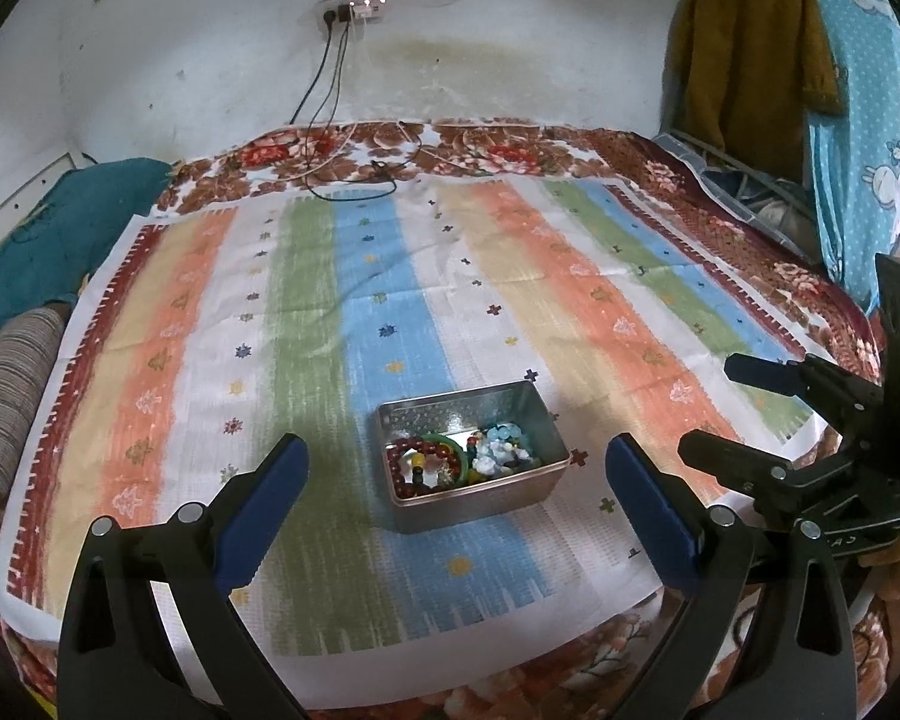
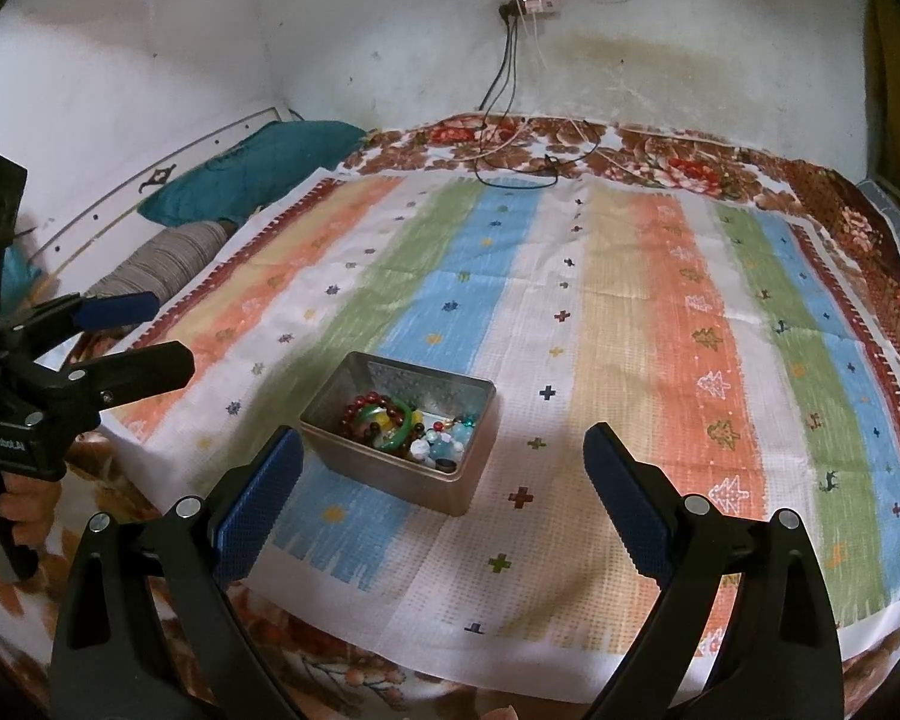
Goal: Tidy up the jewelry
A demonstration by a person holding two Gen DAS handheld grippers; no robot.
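An open metal tin [image 1: 480,507] [image 2: 384,480] sits on a striped cloth [image 1: 378,300] [image 2: 630,300] near the bed's front edge. Inside lie a dark red bead bracelet [image 1: 399,468] [image 2: 363,405], a green bangle [image 1: 450,439] [image 2: 393,429] and pale blue beads [image 1: 507,438] [image 2: 450,444], all tangled together. My left gripper [image 1: 457,443] [image 2: 168,333] hangs open just in front of the tin, holding nothing. My right gripper [image 2: 444,435] [image 1: 720,411] is open too and holds nothing, hovering on the tin's near right side.
A floral blanket [image 1: 720,204] lies under the cloth. A teal pillow [image 1: 60,228] [image 2: 258,168] and a striped roll [image 1: 6,384] [image 2: 168,264] sit at the left. Cables [image 1: 354,180] [image 2: 516,168] trail from a wall power strip [image 1: 354,12]. Clothes [image 1: 750,42] hang at the right.
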